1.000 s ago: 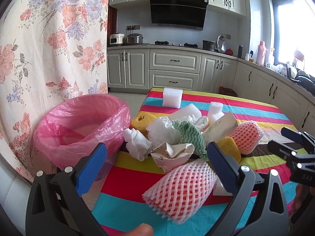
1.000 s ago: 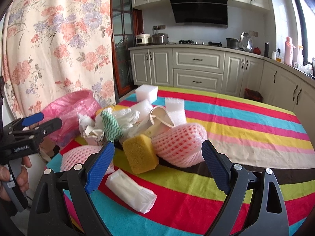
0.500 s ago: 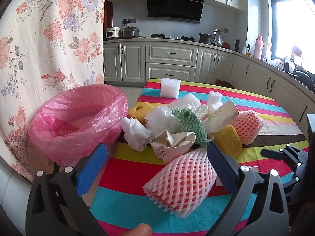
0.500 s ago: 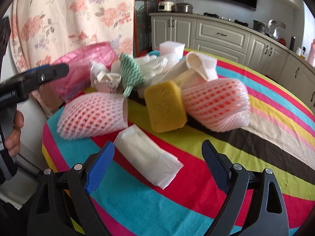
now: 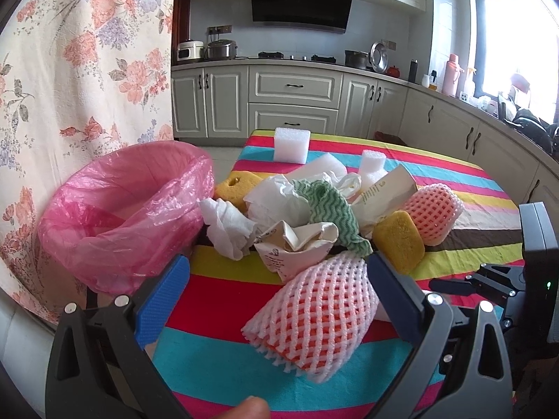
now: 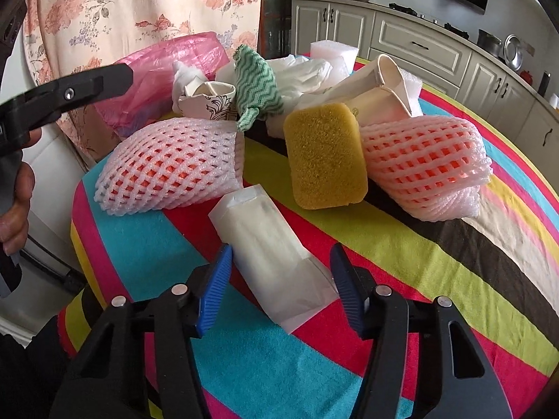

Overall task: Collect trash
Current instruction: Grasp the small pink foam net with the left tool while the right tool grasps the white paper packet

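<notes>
The right hand-held gripper was low over the table, which wore a brightly striped cloth. Its blue-padded jaws stood apart on either side of the near end of a flat white paper packet; whether the pads touched the paper could not be told. The packet lay flat on the cloth, its far end just beside a pink foam mesh fruit sleeve and a yellow rectangular sponge. A second pink foam mesh sleeve leaned against the right side of that sponge.

Behind them sat a heap of rubbish: a green-and-white zigzag cloth, a crushed printed paper cup, a crumpled white plastic bag, a flattened cream paper carton and a white foam block.

The left hand-held gripper hovered with its jaws wide apart, holding nothing, the near pink sleeve lying on the table between them in its view. The pink plastic bin liner stood open beside the left edge of the table, next to a floral curtain, with a crumpled white tissue near its rim
</notes>
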The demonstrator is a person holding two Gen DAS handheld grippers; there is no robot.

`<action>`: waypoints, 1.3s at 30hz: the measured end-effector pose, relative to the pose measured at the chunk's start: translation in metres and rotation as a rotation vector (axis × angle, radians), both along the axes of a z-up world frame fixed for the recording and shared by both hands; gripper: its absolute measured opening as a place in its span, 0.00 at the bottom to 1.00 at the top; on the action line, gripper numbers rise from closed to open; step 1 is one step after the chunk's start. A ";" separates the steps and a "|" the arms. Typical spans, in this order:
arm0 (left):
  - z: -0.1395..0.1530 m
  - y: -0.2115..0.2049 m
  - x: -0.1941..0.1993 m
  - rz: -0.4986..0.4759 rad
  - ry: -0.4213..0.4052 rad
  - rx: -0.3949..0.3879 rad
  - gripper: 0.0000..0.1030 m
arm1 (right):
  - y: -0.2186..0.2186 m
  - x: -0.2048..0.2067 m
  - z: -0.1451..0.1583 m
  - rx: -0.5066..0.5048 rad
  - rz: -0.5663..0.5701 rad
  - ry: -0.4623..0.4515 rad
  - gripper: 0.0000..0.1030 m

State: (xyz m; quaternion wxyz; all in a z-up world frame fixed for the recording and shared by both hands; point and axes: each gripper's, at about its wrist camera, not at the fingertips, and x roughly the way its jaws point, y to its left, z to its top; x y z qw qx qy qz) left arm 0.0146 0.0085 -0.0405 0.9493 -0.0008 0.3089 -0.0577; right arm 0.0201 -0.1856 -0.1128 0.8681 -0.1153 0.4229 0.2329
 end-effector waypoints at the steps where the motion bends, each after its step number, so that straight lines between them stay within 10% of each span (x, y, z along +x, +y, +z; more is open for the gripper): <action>1: -0.001 -0.001 0.000 -0.007 0.005 0.000 0.95 | -0.001 0.001 0.000 0.002 -0.002 0.001 0.49; 15: -0.033 -0.025 0.009 -0.121 0.153 0.061 0.78 | -0.016 -0.006 0.010 0.059 -0.031 0.005 0.31; 26: -0.044 -0.029 0.013 -0.171 0.229 0.050 0.26 | -0.023 -0.013 0.031 0.100 -0.052 -0.046 0.27; 29: -0.035 -0.027 0.010 -0.185 0.206 0.019 0.25 | -0.024 -0.015 0.038 0.112 -0.059 -0.065 0.10; 39: -0.020 -0.024 0.004 -0.175 0.166 -0.017 0.25 | -0.025 -0.015 0.041 0.104 -0.065 -0.065 0.13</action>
